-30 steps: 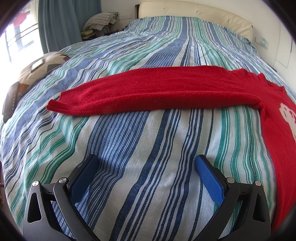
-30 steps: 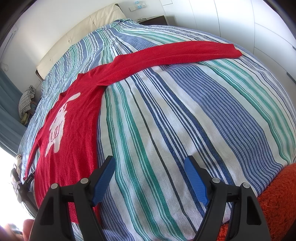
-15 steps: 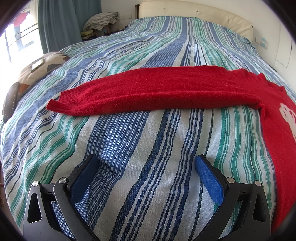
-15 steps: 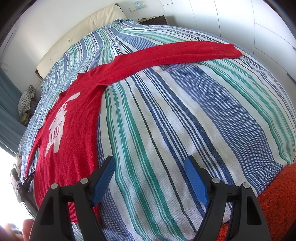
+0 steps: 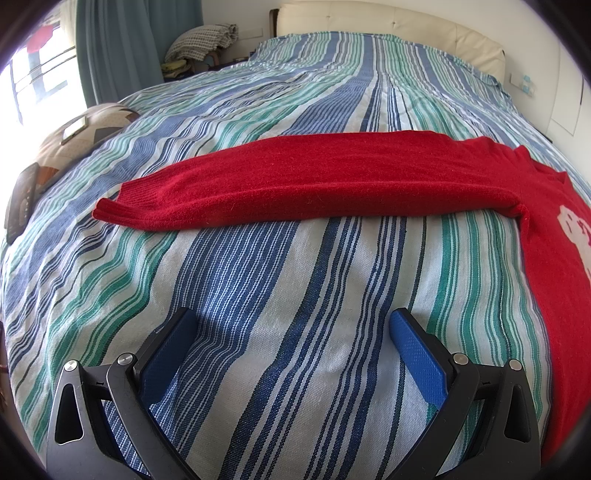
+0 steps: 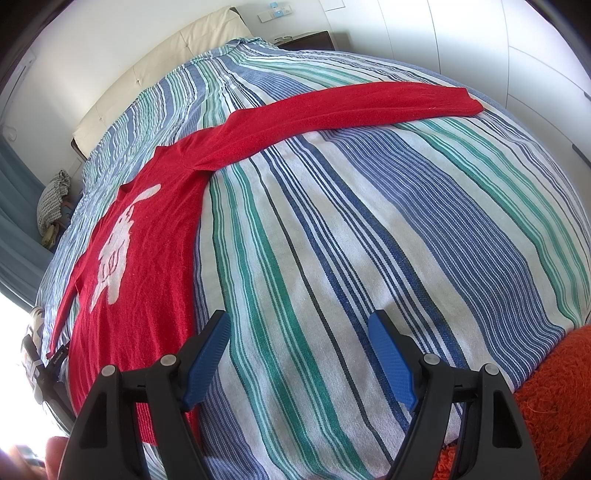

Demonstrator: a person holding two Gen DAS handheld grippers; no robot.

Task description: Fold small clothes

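Here the left gripper (image 5: 291, 328) hangs over the striped bedspread (image 5: 280, 280) with its blue fingers (image 5: 417, 354) spread wide and nothing between them; bare cloth fills the gap and runs on ahead of the tips. Beyond that open stretch the red sweater (image 5: 317, 181) has one sleeve laid flat straight across the view, its ribbed cuff (image 5: 122, 206) ending ahead and to the left of the left finger, while the body drops down past the outside of the right finger. The right gripper (image 6: 299, 332) is likewise parted and empty above bare stripes; the sweater's body edge (image 6: 199, 258) runs just outside its left finger, with the white figure (image 6: 114, 251) further left. Ahead of the tips lies a broad clear span, then the other sleeve (image 6: 351, 107) crossing to a cuff at far right. An orange fuzzy fabric (image 6: 550, 391) sits beside the right finger. Farthest off stands the cream headboard (image 5: 391, 29).
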